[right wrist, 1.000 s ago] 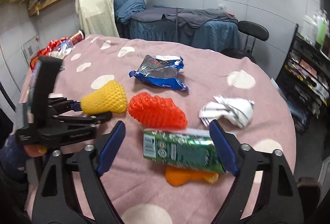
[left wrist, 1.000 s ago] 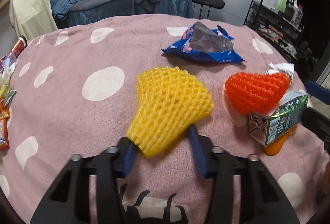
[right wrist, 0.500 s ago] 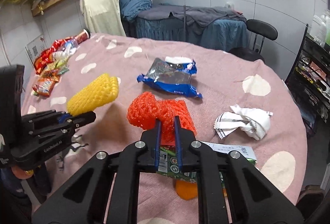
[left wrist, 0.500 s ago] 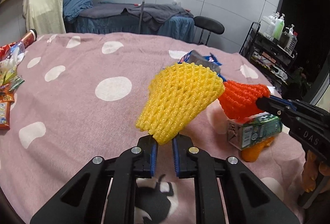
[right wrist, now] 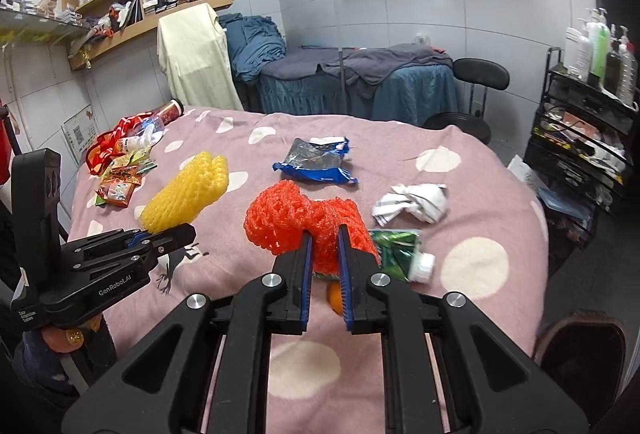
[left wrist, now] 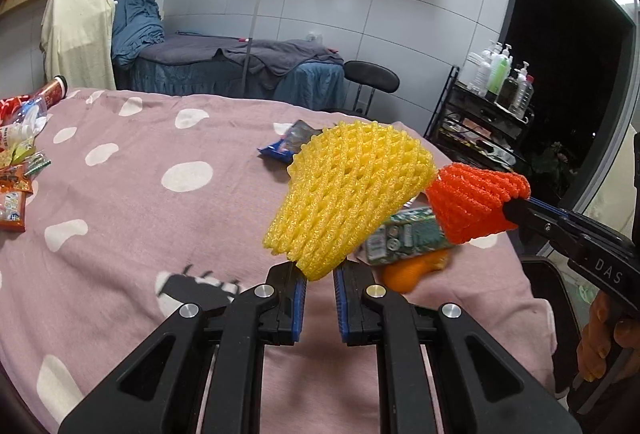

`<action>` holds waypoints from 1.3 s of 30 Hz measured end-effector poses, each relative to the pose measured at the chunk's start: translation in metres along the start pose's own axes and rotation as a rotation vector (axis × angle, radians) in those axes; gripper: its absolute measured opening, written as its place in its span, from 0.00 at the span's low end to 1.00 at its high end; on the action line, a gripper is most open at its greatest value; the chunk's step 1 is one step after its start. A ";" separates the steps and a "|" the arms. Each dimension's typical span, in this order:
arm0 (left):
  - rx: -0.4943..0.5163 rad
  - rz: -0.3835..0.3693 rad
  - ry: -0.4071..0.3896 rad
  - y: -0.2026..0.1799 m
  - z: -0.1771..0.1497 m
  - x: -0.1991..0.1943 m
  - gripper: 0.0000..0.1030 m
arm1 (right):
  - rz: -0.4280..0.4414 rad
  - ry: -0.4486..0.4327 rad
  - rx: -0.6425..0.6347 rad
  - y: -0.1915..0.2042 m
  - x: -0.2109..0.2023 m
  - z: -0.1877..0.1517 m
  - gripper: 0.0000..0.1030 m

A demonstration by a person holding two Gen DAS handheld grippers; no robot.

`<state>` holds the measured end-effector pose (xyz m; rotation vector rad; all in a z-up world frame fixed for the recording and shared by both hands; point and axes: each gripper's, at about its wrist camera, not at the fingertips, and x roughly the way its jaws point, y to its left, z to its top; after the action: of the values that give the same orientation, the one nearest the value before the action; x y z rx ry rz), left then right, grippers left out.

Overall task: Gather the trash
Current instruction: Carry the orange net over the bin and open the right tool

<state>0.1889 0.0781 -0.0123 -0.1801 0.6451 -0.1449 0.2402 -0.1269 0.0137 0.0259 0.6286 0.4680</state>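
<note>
Foam netting fills the middle of the left wrist view: a yellow foam net [left wrist: 352, 194] is clamped by its narrow end between the fingers of the left gripper [left wrist: 320, 288], and it stands lifted clear of the pink spotted cloth on the counter [left wrist: 160, 218]. Just to its right an orange foam net [left wrist: 476, 208] hangs pinched in the right gripper [left wrist: 514, 210], which reaches in from the right edge with a hand [left wrist: 604, 338] on its grip. Below and between the two nets a green carton [left wrist: 404, 236] lies on the cloth, with an orange peel [left wrist: 412, 270] under its near edge. A blue snack bag [left wrist: 286, 144] lies farther back, partly hidden by the yellow net. Snack packets [left wrist: 16, 170] are heaped at the far left edge.

From the right wrist view, the right gripper [right wrist: 324, 262] has its fingers closed tight on the orange foam net [right wrist: 296, 220], held above the cloth on the counter [right wrist: 480, 190]. The green carton [right wrist: 396, 250] lies just right of the fingers, its white cap toward the camera, and the orange peel [right wrist: 335, 298] shows between the fingers. The left gripper [right wrist: 170, 230] comes in from the left holding the yellow foam net [right wrist: 184, 194] raised. The blue snack bag [right wrist: 316, 164] lies behind the orange net, and a crumpled white paper [right wrist: 412, 202] lies to the right, apart from both. The snack packets [right wrist: 120, 162] sit at the counter's far left.
</note>
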 end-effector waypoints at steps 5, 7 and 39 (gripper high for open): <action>0.020 -0.039 0.006 -0.022 -0.009 -0.005 0.13 | -0.048 -0.020 0.046 -0.021 -0.034 -0.016 0.13; 0.027 -0.055 0.007 -0.030 -0.011 -0.007 0.13 | -0.055 -0.022 0.076 -0.032 -0.044 -0.021 0.13; 0.181 -0.318 0.079 -0.163 -0.055 -0.007 0.13 | -0.474 0.063 0.419 -0.175 -0.129 -0.141 0.13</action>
<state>0.1365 -0.0860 -0.0170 -0.1013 0.6751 -0.5169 0.1402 -0.3551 -0.0573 0.2543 0.7599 -0.1265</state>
